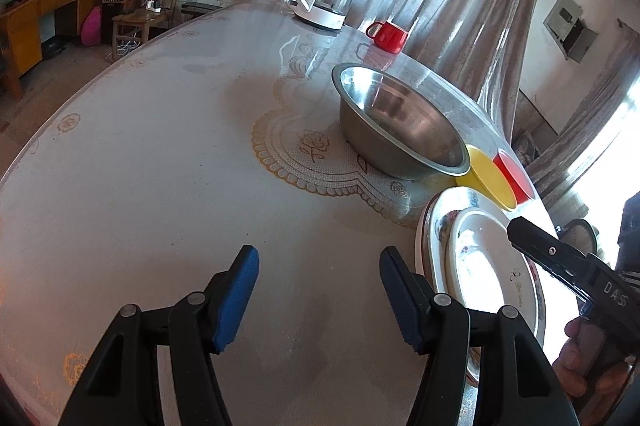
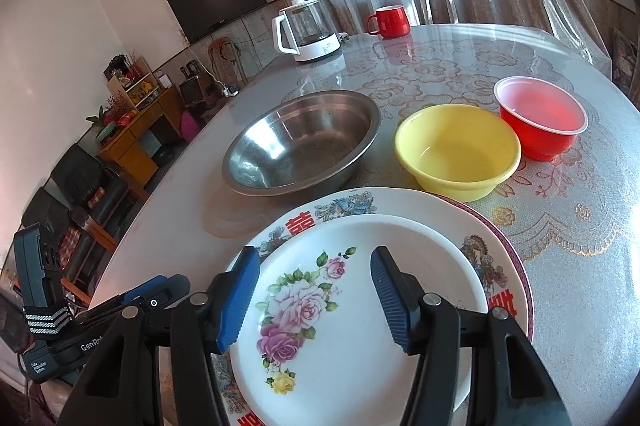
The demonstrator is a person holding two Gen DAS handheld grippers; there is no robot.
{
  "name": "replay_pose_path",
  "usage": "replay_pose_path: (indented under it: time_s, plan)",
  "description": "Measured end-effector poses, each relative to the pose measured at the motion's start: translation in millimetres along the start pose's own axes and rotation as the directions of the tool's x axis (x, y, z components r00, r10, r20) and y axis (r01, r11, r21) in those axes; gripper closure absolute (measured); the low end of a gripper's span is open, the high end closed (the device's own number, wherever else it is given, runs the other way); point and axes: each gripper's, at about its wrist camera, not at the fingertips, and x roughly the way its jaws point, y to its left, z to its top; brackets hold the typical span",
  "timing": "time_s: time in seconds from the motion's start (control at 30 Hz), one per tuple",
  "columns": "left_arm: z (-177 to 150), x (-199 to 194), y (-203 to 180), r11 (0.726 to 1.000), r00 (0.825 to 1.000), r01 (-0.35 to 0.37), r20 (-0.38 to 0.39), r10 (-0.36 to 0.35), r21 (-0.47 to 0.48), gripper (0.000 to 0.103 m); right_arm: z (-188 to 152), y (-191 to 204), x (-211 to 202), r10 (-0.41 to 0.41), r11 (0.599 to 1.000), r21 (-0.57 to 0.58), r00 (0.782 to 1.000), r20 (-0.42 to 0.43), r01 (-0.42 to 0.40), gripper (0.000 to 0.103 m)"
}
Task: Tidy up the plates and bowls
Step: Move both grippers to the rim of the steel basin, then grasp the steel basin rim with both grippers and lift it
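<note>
Two stacked plates [image 2: 400, 226], three bowls [image 2: 304, 137] — steel, yellow, red.

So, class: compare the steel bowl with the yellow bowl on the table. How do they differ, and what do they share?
The steel bowl is shiny grey metal; the yellow bowl looks like matte plastic. The steel bowl is wider, with a flat flared rim; the yellow bowl is smaller, with a narrower lip. The steel bowl sits left of the yellow bowl in the right wrist view. Both stand upright, empty, behind the stacked plates.
</note>
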Motion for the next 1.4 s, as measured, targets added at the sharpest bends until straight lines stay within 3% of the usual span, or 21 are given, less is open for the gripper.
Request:
replay_pose_path:
  time_s: [0.47,0.7,0.87,1.03,1.17,1.33,1.4]
  plan:
    - [64,22,-6,1.000,0.999,0.021,0.046,-0.021,0.008,0.041,45,-7,36,0.022,0.999,0.039,1.000,0.002,-0.022,0.044]
    - [99,52,-6,1.000,0.999,0.022,0.046,-0.021,-0.022,0.038,67,-15,64,0.021,0.997,0.073,0.999,-0.025,-0.019,0.043]
    - [112,79,-15,1.000,0.999,0.024,0.026,-0.024,0.018,0.040,76,-17,82,-0.015,0.997,0.077,0.999,-0.051,0.019,0.041]
    - [109,98,-20,0.998,1.000,-0.009,-0.011,0.010,0.069,0.059,80,-18,96,-0.027,0.997,0.066,0.996,-0.080,0.033,0.041]
    - [100,87,-23,0.994,1.000,-0.009,0.020,0.007,0.111,0.074,81,-10,101,-0.017,1.000,0.016,0.997,-0.078,0.019,0.041]
    - [91,71,-15,0.995,0.999,-0.008,0.039,0.004,0.099,0.074,78,4,104,-0.026,0.998,-0.058,0.995,-0.094,0.020,0.043]
    - [85,61,-12,0.995,0.999,-0.008,0.052,0.003,0.095,0.073,75,5,106,-0.020,0.998,-0.055,0.994,-0.110,0.014,0.049]
